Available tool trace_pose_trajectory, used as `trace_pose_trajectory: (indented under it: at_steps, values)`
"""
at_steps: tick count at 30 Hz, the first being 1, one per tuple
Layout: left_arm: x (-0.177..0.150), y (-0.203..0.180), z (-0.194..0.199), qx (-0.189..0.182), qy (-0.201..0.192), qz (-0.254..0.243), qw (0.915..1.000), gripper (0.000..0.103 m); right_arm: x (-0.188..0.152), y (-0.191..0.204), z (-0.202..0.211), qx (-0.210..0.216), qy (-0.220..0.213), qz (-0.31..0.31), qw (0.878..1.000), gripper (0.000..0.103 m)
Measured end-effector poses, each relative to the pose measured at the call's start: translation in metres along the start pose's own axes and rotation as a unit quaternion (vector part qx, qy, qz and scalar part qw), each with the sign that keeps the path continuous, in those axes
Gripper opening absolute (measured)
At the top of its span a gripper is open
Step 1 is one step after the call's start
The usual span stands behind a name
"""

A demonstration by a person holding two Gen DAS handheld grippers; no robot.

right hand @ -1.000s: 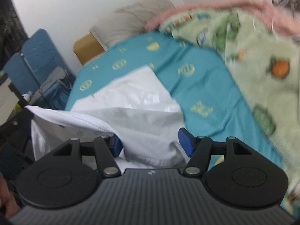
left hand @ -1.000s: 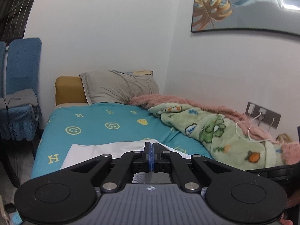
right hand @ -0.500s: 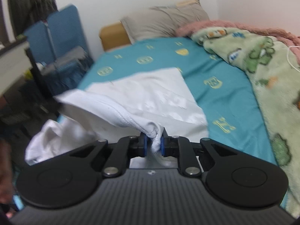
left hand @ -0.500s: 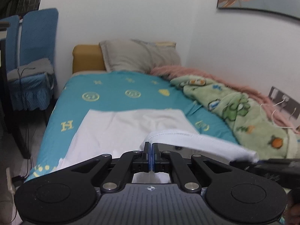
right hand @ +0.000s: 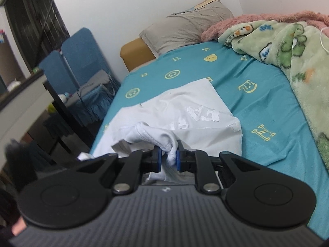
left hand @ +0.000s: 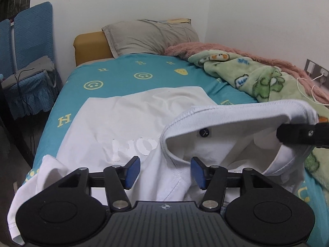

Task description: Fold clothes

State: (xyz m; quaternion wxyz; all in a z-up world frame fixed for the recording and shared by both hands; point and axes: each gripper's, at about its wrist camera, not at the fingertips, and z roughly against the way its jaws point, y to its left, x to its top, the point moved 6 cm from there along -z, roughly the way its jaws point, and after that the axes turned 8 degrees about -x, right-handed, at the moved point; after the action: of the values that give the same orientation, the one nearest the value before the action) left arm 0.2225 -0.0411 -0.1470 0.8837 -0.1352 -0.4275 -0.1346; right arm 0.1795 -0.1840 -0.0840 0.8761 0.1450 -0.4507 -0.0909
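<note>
A white T-shirt (left hand: 127,119) with pale lettering lies spread on the teal bed sheet (left hand: 115,76). My left gripper (left hand: 165,171) is low over the shirt's near end; its jaws are opening, and the ribbed collar (left hand: 236,113) drapes between the blue pads without being pressed. In the right wrist view the T-shirt (right hand: 197,107) lies ahead, and my right gripper (right hand: 168,157) is shut on a bunched fold of its collar. That gripper's black finger (left hand: 302,136) shows at the right of the left wrist view, holding the collar up.
A grey pillow (left hand: 150,36) lies against the headboard (left hand: 90,47). A green cartoon blanket (left hand: 265,82) and a pink one (left hand: 216,48) fill the bed's right side. A blue chair (left hand: 28,61) with draped cloth stands left of the bed. White cables (left hand: 308,88) hang from a wall socket.
My left gripper sank toward the shirt and opened, letting go of the collar. My right gripper closed on the collar fold and has kept hold of it.
</note>
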Motion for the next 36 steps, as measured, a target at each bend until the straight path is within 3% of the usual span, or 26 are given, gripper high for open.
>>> trace_pose_trajectory:
  at_steps: [4,8,14,17,19,21,23,25,30,32,36]
  values:
    - [0.003,0.002,-0.023,0.010,0.003,0.038,0.9992,0.063,0.001,0.003,0.004,0.012,-0.013,0.000,1.000,0.016]
    - [0.003,0.005,-0.037,0.051,0.006,0.039,0.9979,0.062,0.004,0.007,0.011,0.003,-0.044,0.017,0.999,0.016]
    - [-0.018,0.018,-0.010,0.094,0.053,0.029,0.9937,0.062,0.012,-0.012,0.006,-0.100,-0.086,0.023,0.991,0.016]
    - [-0.026,0.015,0.013,0.110,0.071,-0.018,0.9913,0.065,0.015,-0.029,-0.005,-0.145,-0.078,0.008,0.986,0.018]
    - [-0.030,0.011,0.030,0.122,0.078,-0.054,0.9880,0.066,0.014,-0.040,-0.012,-0.174,-0.066,0.005,0.982,0.024]
    - [-0.032,0.010,0.048,0.134,0.073,-0.062,0.9863,0.067,0.010,-0.048,-0.017,-0.205,-0.057,0.011,0.977,0.046]
    - [-0.036,0.015,0.065,0.148,0.075,-0.039,0.9854,0.069,0.007,-0.054,-0.017,-0.227,-0.054,0.017,0.972,0.060]
    - [-0.040,0.025,0.080,0.155,0.073,-0.002,0.9852,0.072,0.004,-0.057,-0.016,-0.242,-0.051,0.028,0.968,0.061]
    - [-0.031,0.048,0.116,0.157,0.004,0.103,0.9822,0.072,-0.004,-0.060,-0.009,-0.255,-0.043,0.041,0.965,0.072]
    - [-0.018,0.053,0.132,0.161,-0.048,0.130,0.9771,0.072,-0.004,-0.052,-0.001,-0.253,-0.060,0.053,0.964,0.072]
    - [0.008,0.054,0.165,0.190,-0.135,0.140,0.9622,0.074,0.009,-0.033,0.024,-0.230,-0.119,0.065,0.964,0.073]
